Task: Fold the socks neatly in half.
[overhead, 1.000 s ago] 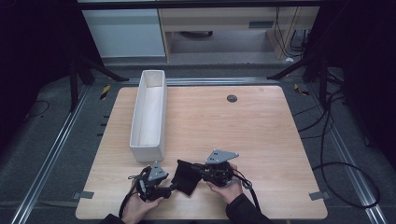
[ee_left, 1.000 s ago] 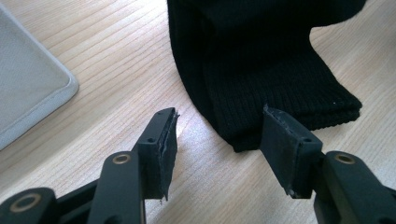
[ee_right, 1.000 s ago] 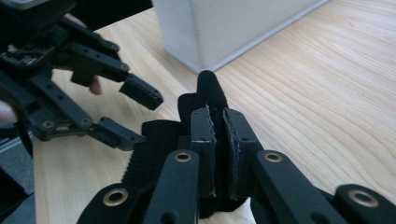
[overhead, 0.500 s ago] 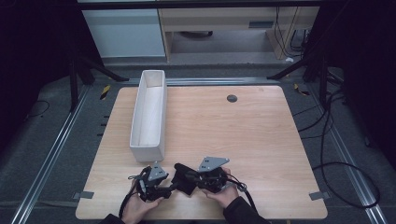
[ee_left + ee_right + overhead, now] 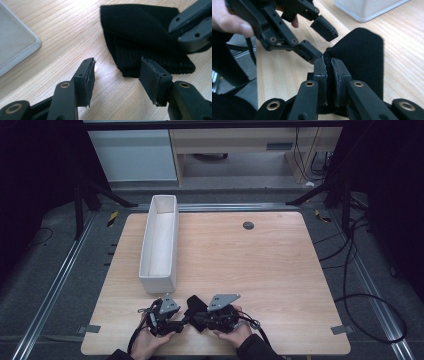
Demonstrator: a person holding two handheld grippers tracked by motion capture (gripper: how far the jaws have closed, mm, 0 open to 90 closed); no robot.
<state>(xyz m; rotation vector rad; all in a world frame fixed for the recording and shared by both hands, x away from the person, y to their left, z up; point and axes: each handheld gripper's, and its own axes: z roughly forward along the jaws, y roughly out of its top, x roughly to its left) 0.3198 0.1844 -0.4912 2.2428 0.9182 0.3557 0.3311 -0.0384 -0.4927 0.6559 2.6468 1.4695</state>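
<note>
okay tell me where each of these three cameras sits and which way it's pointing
High view: fixed above the person's side, facing forward and down on the wooden table and white bin; both hands and grippers show at the bottom.
Left gripper view: rides the left gripper, looking along its open jaws at the black cloth.
Right gripper view: rides the right gripper, jaws pinching the cloth, left gripper beyond.
Shared: both gripper views show cloth, bin and the other gripper.

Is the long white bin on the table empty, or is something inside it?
Empty, as far as the high view shows: the white bin stands open-topped, and only its bare white inner walls and floor are visible.
</note>
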